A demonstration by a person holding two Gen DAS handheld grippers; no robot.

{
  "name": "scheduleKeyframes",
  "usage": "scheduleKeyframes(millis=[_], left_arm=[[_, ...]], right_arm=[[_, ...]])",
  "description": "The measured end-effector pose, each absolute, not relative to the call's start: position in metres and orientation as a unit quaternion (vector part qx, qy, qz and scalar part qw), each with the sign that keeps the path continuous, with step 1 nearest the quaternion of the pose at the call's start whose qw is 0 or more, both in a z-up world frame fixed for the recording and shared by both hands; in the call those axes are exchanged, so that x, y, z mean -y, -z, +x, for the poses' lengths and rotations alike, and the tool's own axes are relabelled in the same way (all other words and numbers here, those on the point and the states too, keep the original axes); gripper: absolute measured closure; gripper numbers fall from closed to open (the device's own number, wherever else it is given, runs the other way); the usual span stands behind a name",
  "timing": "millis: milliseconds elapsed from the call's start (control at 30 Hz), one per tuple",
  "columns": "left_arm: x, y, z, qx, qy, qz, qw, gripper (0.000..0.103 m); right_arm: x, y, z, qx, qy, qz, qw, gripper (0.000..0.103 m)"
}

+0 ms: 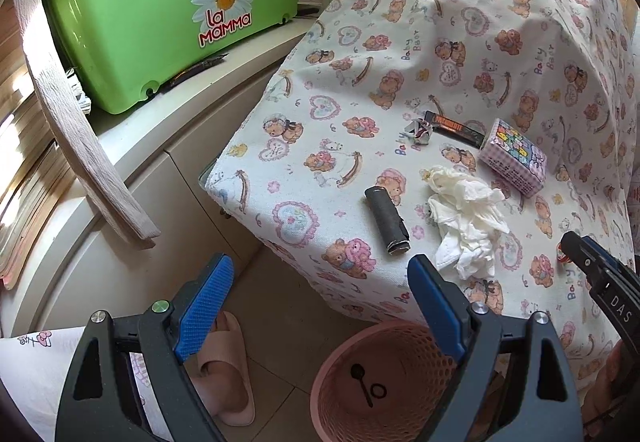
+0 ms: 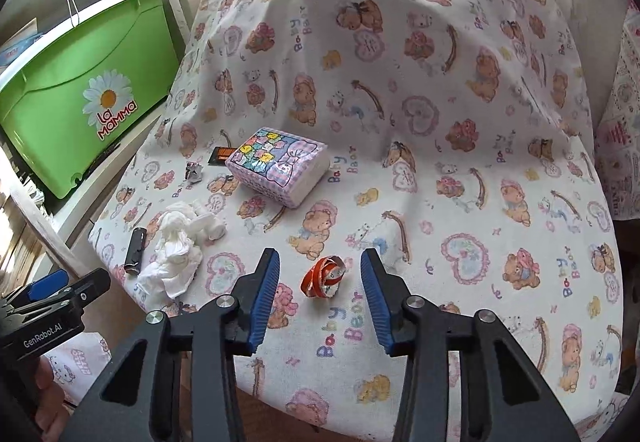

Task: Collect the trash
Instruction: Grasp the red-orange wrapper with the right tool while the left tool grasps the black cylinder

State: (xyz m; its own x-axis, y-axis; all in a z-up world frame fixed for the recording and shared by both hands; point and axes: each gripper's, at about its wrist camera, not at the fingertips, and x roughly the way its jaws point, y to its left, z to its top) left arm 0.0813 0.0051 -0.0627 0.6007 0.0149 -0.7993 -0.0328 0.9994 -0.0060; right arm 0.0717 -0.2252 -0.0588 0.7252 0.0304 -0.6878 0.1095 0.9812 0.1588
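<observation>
The right gripper (image 2: 316, 274) hangs with jaws parted and empty, the red wrapper (image 2: 325, 277) on the table (image 2: 500, 209) dead centre between them, low in the frame, while the wide-open left gripper (image 1: 320, 282) sits over the pink basket (image 1: 344, 374).

A matt printed cloth (image 2: 400, 129) bears crumpled white tissue paper (image 2: 176, 254) beside a glossy green plastic box (image 2: 80, 97).
</observation>
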Motion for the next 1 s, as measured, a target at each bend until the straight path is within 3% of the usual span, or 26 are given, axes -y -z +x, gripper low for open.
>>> scheduleKeyframes(millis=[167,333,533,700,1000], left_arm=[[-0.007,0.062,0.080,-0.446,-0.013,-0.011,0.895,0.016],[-0.011,0.058,0.079,-0.440,-0.013,-0.016,0.898,0.016],[-0.018,0.056,0.085,-0.441,0.005,-0.050,0.896,0.020],[-0.012,0.060,0.104,-0.451,0.032,-0.076,0.889,0.041],[0.021,0.074,0.116,-0.457,0.047,-0.027,0.888,0.055]], right_arm=[[0.223,0.065,0.075,-0.383,0.024,0.088,0.919,0.067],[0.226,0.068,0.075,-0.391,0.019,0.102,0.914,0.089],[0.227,0.058,0.066,-0.374,0.013,0.106,0.921,0.091],[0.224,0.052,0.059,-0.370,-0.001,0.112,0.922,0.091],[0.216,0.049,0.057,-0.370,-0.005,0.091,0.925,0.091]])
